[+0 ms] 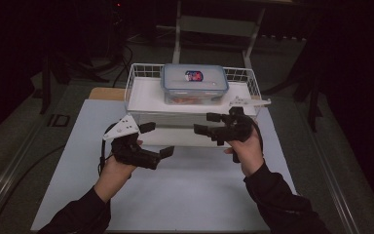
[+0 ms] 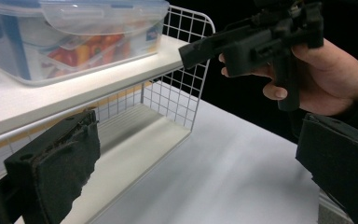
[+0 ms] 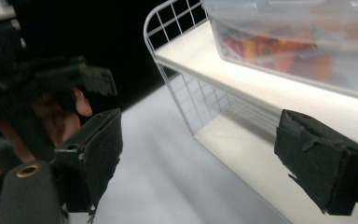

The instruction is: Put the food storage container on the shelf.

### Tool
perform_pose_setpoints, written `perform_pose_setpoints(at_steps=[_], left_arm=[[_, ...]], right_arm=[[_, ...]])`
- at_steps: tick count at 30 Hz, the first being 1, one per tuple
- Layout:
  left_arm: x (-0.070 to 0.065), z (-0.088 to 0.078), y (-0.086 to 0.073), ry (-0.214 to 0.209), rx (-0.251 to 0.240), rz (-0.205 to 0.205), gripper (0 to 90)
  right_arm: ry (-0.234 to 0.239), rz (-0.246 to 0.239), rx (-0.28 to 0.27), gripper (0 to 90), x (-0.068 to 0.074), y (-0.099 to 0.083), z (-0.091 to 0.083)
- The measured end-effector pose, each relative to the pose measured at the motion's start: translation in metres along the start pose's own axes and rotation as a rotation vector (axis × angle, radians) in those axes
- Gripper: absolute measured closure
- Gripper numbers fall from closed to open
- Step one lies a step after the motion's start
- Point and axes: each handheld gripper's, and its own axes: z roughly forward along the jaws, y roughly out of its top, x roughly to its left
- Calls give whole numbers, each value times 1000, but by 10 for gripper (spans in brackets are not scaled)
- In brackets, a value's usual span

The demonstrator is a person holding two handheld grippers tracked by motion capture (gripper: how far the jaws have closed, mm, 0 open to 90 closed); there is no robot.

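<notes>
My right gripper and left gripper both gape wide, holding nothing. The lidded food box sits ahead of them on the wire rack's upper shelf. I judge I'm between grips; next I'd straddle the box squarely

- The clear food container on the wire shelf rack carries a red-and-blue label at lid centre; its print is too small to read.
</notes>
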Motion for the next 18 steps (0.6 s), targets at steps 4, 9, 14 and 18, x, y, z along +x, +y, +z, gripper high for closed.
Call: perform_pose_setpoints(at_steps=[4, 9, 14, 18], left_arm=[[-6, 2, -7, -28, 8, 13, 0], [-12, 5, -18, -51, 30, 35, 0], [-11, 8, -34, -64, 43, 24, 0], [-9, 9, -48, -83, 57, 3, 0]], right_arm=[[-4, -33, -6, 140, 0, -15, -8], [-43, -86, -1, 142, 0, -44, -18], [-35, -98, 7, 143, -2, -68, -21], [-33, -101, 26, 142, -4, -83, -23]])
